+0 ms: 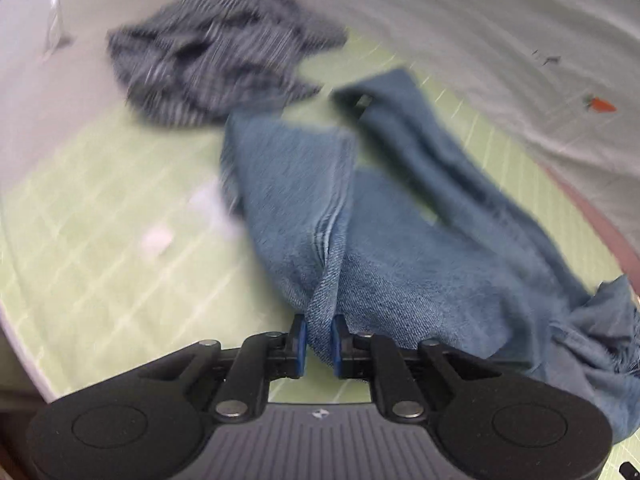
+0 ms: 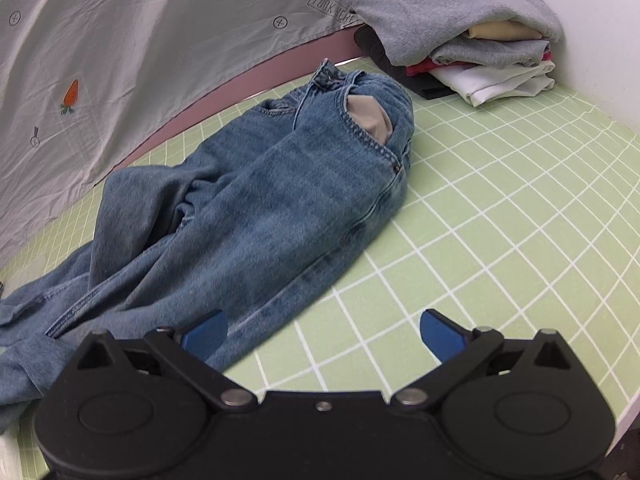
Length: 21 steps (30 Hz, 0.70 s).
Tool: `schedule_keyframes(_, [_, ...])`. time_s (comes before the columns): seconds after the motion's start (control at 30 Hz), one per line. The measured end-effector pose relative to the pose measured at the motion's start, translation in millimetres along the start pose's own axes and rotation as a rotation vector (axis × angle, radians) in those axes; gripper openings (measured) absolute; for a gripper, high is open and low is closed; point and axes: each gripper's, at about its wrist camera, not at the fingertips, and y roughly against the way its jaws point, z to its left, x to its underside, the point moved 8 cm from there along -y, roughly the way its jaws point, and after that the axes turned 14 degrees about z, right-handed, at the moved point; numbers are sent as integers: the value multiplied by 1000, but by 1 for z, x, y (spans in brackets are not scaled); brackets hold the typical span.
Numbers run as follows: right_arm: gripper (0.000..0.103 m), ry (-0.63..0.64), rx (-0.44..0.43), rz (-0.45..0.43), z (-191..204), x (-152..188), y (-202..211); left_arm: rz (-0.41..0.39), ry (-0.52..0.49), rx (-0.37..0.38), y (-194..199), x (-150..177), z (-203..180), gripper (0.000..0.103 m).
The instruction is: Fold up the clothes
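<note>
A pair of blue jeans (image 2: 256,216) lies on the green grid mat (image 2: 500,220), waist toward the far right and legs toward the near left. In the left wrist view my left gripper (image 1: 319,340) is shut on a fold of the jeans (image 1: 400,248) at a leg end, lifted a little off the mat; this view is blurred by motion. My right gripper (image 2: 322,334) is open and empty, low over the mat at the jeans' near edge, its left finger (image 2: 204,334) over the denim.
A crumpled dark striped garment (image 1: 212,56) lies at the far end of the mat (image 1: 100,240). A stack of folded clothes (image 2: 468,36) stands at the far right corner. A grey sheet with a carrot print (image 2: 120,60) hangs along the back.
</note>
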Motion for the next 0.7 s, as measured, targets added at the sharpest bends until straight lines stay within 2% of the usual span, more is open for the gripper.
schedule_keyframes(0.07, [103, 16, 6, 12, 4, 7, 0, 27, 35, 8, -2, 12, 16, 19])
schedule_keyframes(0.13, [103, 32, 11, 21, 7, 12, 1, 12, 31, 21, 8, 12, 21, 20])
schedule_keyframes(0.2, [103, 45, 11, 19, 12, 13, 4, -27, -1, 21, 25, 4, 17, 22])
schedule_keyframes(0.3, [103, 63, 13, 13, 21, 15, 6, -111, -56, -18, 51, -14, 5, 32])
schedule_keyframes(0.4, [103, 66, 32, 8, 29, 17, 6, -159, -118, -8, 67, -36, -10, 41])
schedule_keyframes(0.57, [103, 50, 87, 16, 38, 20, 1, -153, -190, 5, 59, -75, -38, 43])
schedule_keyframes(0.7, [103, 30, 147, 35, 45, 18, -4, -137, -181, 57, 34, -102, -56, 50])
